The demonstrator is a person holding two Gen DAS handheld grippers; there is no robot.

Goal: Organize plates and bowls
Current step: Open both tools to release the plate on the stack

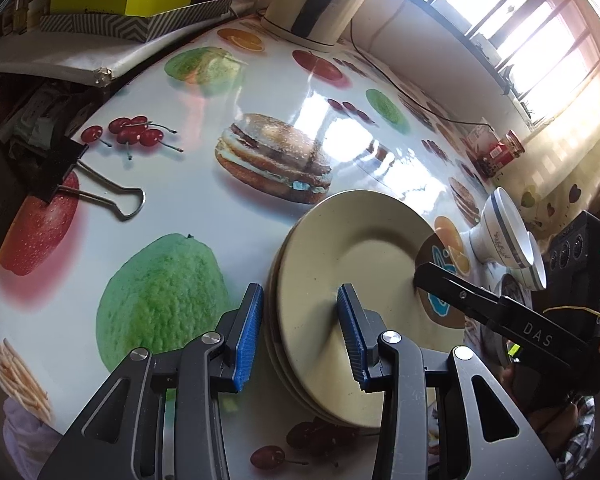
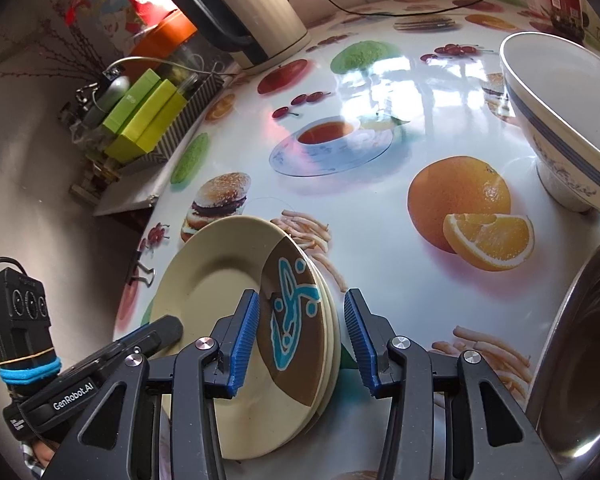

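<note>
A stack of beige plates [image 1: 340, 280] with a brown and blue patch lies on the fruit-print table; it also shows in the right wrist view [image 2: 220, 280]. My left gripper [image 1: 300, 332] is open, its jaws astride the stack's near-left rim. My right gripper [image 2: 300, 340] is open, its jaws astride the opposite rim over the brown patch. The right gripper also shows in the left wrist view [image 1: 436, 276]. White bowls with blue bands [image 1: 504, 232] stand beyond the plates, one large in the right wrist view [image 2: 560, 120].
A metal bowl [image 2: 580, 360] sits at the right edge. A kettle [image 2: 252, 12] and green boxes [image 2: 148, 116] stand at the back. A binder clip [image 1: 92, 184] lies at the table's left edge. A red jar [image 1: 500, 152] stands far right.
</note>
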